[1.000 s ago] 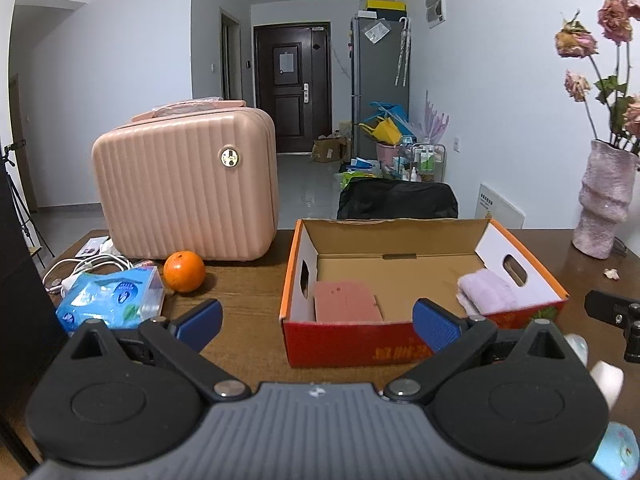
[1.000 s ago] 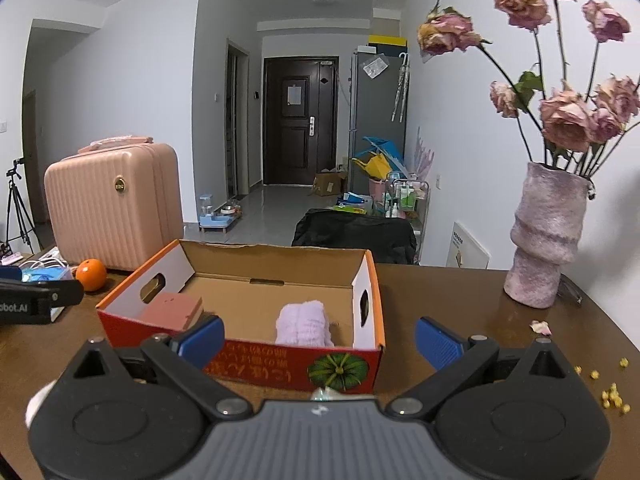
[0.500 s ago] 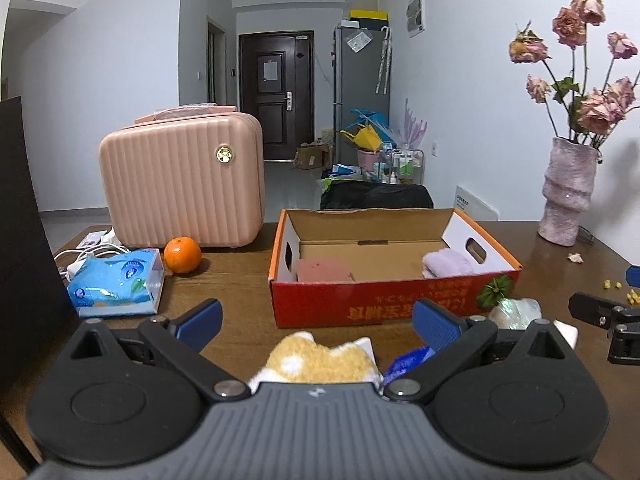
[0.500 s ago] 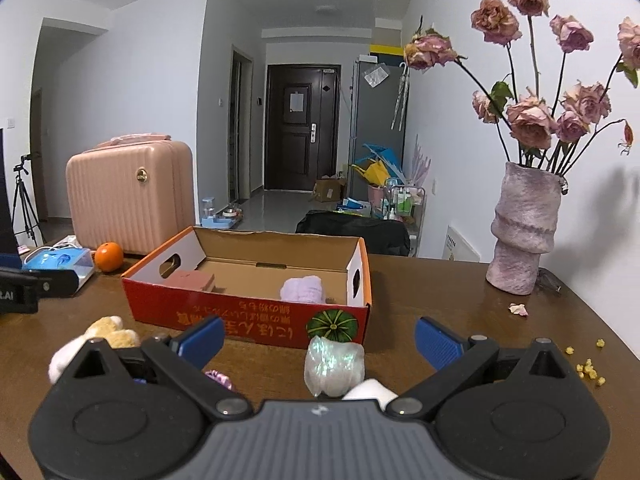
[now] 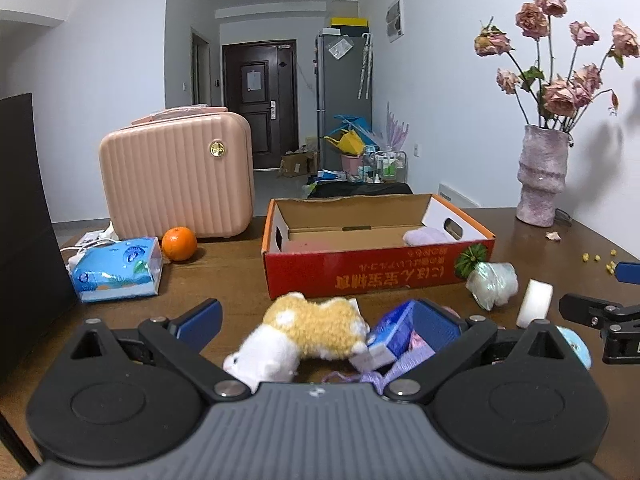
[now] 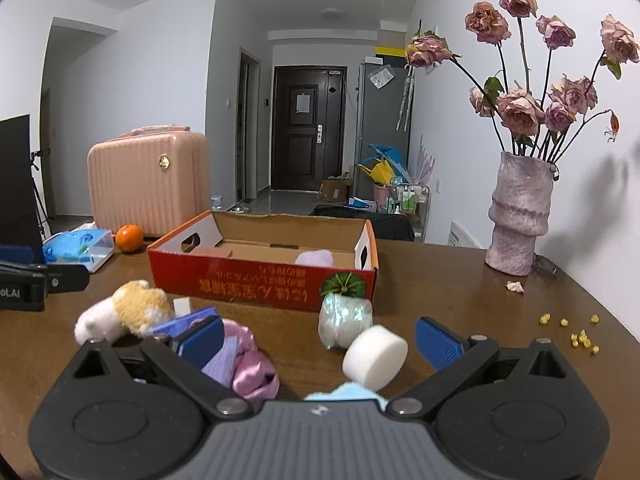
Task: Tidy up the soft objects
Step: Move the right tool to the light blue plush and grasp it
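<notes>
An open red cardboard box point(image 5: 376, 276) point(image 6: 256, 284) stands mid-table, holding a pink block point(image 6: 214, 252) and a lilac towel point(image 5: 426, 236) point(image 6: 316, 258). In front of it lie a yellow-and-white plush toy point(image 5: 308, 328) point(image 6: 128, 312), a blue packet point(image 5: 394, 330), a purple satin cloth point(image 6: 248, 364), a shiny wrapped bundle point(image 5: 492, 284) point(image 6: 346, 318) and a white foam disc point(image 5: 534, 308) point(image 6: 374, 356). My left gripper point(image 5: 316, 320) is open, the plush between its fingers, untouched. My right gripper point(image 6: 320, 338) is open around the foam disc.
A pink suitcase point(image 5: 178, 180), an orange point(image 5: 179, 243) and a blue tissue pack point(image 5: 118, 274) sit at the left. A vase of dried roses point(image 5: 542, 176) point(image 6: 518, 216) stands at the back right. Yellow crumbs point(image 6: 576, 332) dot the right side of the table.
Both grippers have pulled back from the box toward the near edge, bringing the plush, cloth, bundle and foam disc into view. Both stay open.
</notes>
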Demonstrator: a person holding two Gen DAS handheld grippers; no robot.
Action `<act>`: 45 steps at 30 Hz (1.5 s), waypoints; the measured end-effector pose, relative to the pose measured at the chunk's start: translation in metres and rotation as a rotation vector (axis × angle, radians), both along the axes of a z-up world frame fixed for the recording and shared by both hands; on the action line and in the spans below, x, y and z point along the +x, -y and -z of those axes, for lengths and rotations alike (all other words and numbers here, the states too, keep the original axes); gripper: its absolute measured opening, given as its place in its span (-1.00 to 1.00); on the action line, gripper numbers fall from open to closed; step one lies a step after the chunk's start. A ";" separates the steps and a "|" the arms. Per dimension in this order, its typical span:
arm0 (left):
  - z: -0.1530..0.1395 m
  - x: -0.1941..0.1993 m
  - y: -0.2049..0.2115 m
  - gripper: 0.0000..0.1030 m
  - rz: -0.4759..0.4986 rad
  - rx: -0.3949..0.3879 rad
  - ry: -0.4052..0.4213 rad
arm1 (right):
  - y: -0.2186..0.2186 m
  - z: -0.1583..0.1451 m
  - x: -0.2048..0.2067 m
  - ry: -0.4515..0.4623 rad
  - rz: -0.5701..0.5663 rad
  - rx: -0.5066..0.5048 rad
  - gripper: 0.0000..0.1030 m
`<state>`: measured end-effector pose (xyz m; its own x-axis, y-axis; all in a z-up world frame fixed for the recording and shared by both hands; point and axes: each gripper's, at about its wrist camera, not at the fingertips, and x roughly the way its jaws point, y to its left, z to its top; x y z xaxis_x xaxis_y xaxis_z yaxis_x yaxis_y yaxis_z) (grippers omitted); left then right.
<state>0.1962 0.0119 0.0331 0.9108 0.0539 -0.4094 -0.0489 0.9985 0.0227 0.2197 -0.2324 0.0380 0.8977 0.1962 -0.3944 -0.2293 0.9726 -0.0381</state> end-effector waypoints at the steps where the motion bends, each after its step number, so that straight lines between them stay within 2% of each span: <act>1: 0.002 -0.003 0.000 1.00 0.004 -0.001 0.000 | 0.000 0.002 -0.003 -0.002 -0.001 0.001 0.98; 9: 0.017 -0.020 0.004 1.00 0.033 -0.010 0.001 | 0.000 0.018 -0.022 -0.015 0.002 -0.006 0.98; 18: 0.037 -0.016 0.006 1.00 0.051 -0.040 -0.032 | -0.002 0.035 -0.027 -0.040 0.011 -0.028 0.98; 26: 0.047 -0.008 0.003 1.00 0.026 -0.057 -0.056 | 0.007 0.050 -0.007 -0.092 0.017 -0.057 0.98; 32: 0.055 0.002 0.006 1.00 0.010 -0.061 -0.091 | 0.014 0.062 0.022 -0.163 0.003 -0.083 0.98; 36: 0.059 0.007 0.004 1.00 -0.007 -0.071 -0.108 | 0.018 0.072 0.038 -0.217 -0.009 -0.069 0.98; 40: 0.061 0.009 0.003 1.00 -0.009 -0.079 -0.121 | 0.023 0.085 0.050 -0.297 -0.016 -0.012 0.98; 45: 0.061 0.007 0.003 1.00 -0.002 -0.081 -0.115 | 0.024 0.089 0.052 -0.309 -0.011 0.003 0.84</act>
<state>0.2035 0.0092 -0.0281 0.8573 0.0182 -0.5145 -0.0527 0.9972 -0.0526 0.2720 -0.2560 -0.0511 0.7333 0.2067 -0.6477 -0.2396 0.9701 0.0383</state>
